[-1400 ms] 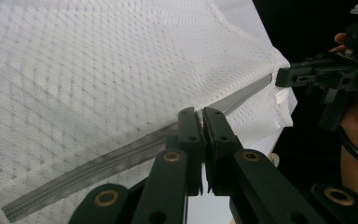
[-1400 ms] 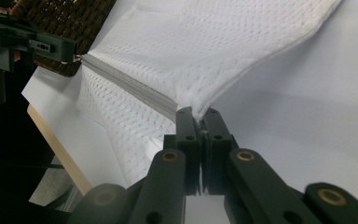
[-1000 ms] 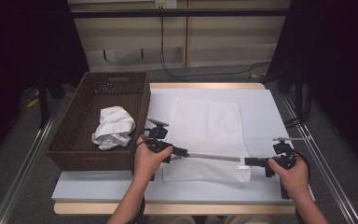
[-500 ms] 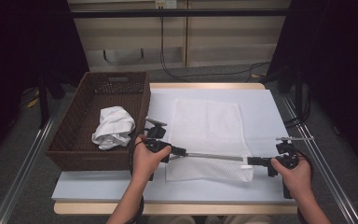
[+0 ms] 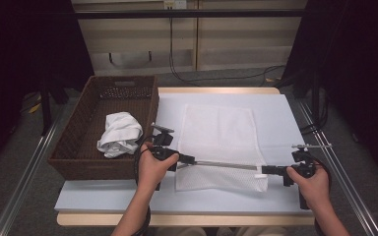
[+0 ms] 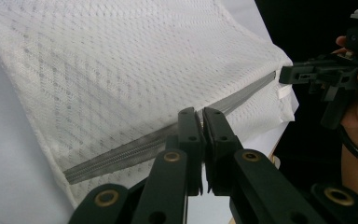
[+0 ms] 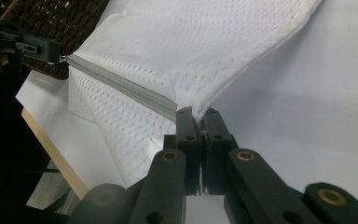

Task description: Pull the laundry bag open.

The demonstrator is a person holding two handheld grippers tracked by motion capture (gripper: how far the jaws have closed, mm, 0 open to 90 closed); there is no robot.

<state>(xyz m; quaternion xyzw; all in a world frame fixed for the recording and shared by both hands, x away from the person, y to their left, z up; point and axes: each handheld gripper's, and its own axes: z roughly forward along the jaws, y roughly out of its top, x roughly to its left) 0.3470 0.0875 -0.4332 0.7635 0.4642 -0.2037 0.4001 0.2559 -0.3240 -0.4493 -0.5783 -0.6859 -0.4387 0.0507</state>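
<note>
From where I sit, the wicker basket [image 5: 78, 142] at far left holds a crumpled white cloth [image 5: 119, 133]. My left gripper [image 5: 186, 159] is clamped on the zipper end of the mesh laundry bag [image 5: 220, 132], forearm angled in from below. The bag lies on the white table [image 5: 275, 118], its near edge lifted. My right gripper [image 5: 265, 170] pinches the opposite end, the zipper [image 5: 224, 164] pulled taut between them.
</note>
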